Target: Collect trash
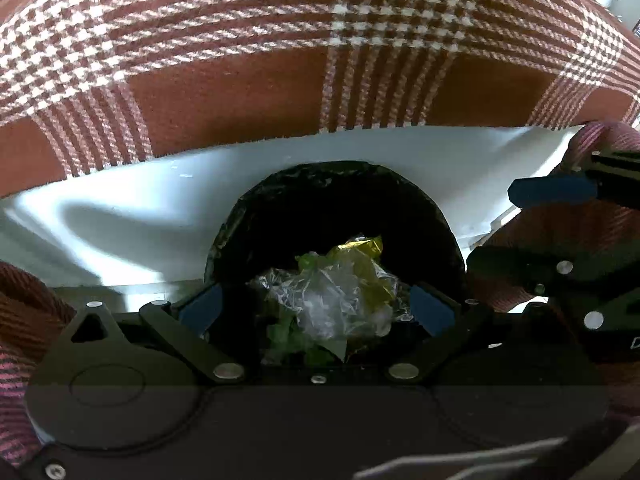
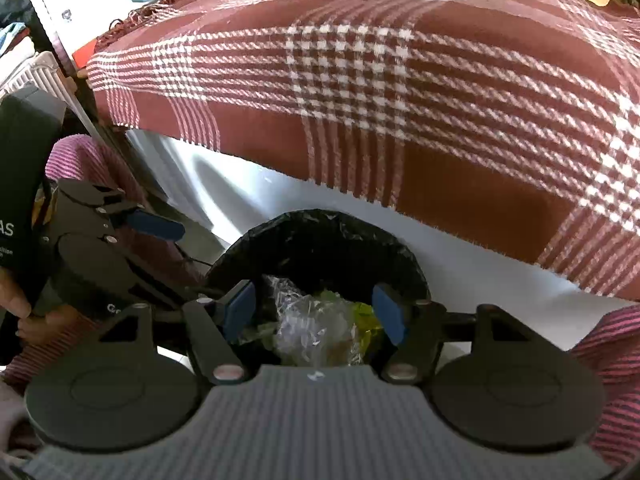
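Our left gripper (image 1: pixel 316 308) and right gripper (image 2: pixel 316 312) both hang over the bin (image 1: pixel 336 184) at lower centre of each frame, fingers spread wide and clamped on nothing (the blue pads sit apart from the crumpled wrappers (image 1: pixel 340 292) lying in its black liner). Outward lies the white floor, then the plaid blanket (image 1: pixel 280 40) across the top. We judge the drop step finished; next we need to lift clear and look for more litter.

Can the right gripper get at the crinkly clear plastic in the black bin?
Probably yes. The right gripper hangs over the black-lined round bin with its jaws apart, and the crumpled clear plastic wrap lies on top of the trash, with nothing over it.
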A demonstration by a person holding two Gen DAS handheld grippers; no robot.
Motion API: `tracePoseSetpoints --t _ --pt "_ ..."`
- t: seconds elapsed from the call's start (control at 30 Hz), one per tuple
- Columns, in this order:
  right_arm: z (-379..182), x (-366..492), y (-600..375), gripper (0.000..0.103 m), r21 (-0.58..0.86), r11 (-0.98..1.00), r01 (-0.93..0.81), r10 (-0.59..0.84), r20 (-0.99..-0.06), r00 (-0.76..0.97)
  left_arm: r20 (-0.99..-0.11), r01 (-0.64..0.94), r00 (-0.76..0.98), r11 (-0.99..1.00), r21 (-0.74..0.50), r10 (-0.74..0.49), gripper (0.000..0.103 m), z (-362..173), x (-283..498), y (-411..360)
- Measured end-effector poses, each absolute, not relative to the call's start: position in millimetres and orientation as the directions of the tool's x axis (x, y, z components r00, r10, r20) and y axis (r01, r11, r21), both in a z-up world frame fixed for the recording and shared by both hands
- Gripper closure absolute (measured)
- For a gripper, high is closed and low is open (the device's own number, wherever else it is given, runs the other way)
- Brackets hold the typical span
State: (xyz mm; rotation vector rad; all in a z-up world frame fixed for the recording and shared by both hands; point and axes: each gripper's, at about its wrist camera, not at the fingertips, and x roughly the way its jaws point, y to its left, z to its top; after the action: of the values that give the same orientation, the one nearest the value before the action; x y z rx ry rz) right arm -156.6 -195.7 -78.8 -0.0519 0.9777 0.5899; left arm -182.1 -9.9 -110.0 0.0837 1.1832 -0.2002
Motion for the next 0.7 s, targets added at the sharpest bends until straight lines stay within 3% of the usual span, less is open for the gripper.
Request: tracePoseSetpoints --t 0.37,0.7 --pt "-84.9 -154.0 -199.2 0.026 0.229 0.857 -0.461 0.439 -0.794 0.422 -0.925 0.166 0.364 0.985 -0.048 -0.106 0.003 -113.8 -179.6 -9.5" --pt "-91.0 -157.6 -200.6 0.018 0.223 0.87 -0.44 0.421 -0.8 0.427 -0.932 0.17 0.353 0.985 -0.024 -0.084 0.0 -119.9 -183.7 -12.1"
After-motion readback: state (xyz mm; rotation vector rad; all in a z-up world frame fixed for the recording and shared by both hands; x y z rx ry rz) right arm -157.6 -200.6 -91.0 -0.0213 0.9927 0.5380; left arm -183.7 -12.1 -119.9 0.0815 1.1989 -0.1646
